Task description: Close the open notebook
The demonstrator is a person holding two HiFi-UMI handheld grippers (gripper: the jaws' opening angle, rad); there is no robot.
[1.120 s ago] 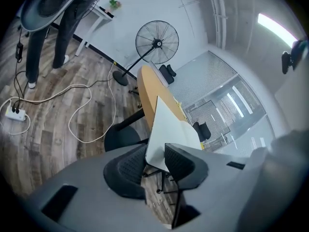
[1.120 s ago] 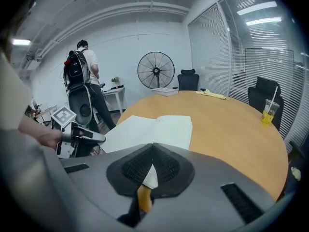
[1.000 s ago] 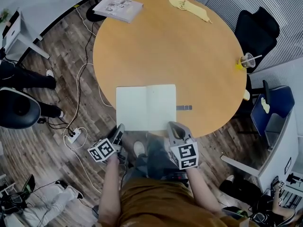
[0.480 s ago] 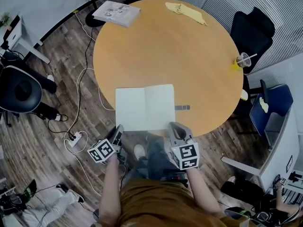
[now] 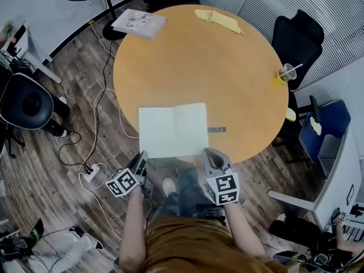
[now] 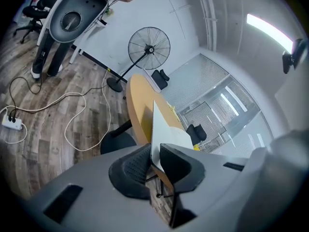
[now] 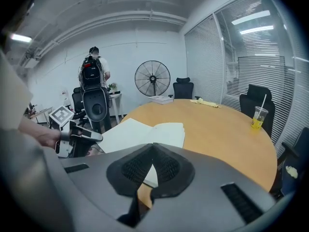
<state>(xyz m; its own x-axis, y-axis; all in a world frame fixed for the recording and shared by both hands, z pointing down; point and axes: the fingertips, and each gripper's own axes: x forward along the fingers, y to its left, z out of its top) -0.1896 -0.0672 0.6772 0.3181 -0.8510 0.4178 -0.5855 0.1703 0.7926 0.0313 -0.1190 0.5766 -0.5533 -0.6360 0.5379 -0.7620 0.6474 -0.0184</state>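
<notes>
Your left gripper (image 5: 143, 159) sits at the near edge of the table (image 5: 205, 61). Its jaws have just been closing and now pinch the left edge of the notebook (image 5: 173, 131), which lies open on the table's near side. Your right gripper (image 5: 210, 154), at the table's near edge by the notebook's right corner, is closed on nothing.

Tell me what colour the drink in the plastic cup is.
The drink is yellow; right gripper view shows it best.
</notes>
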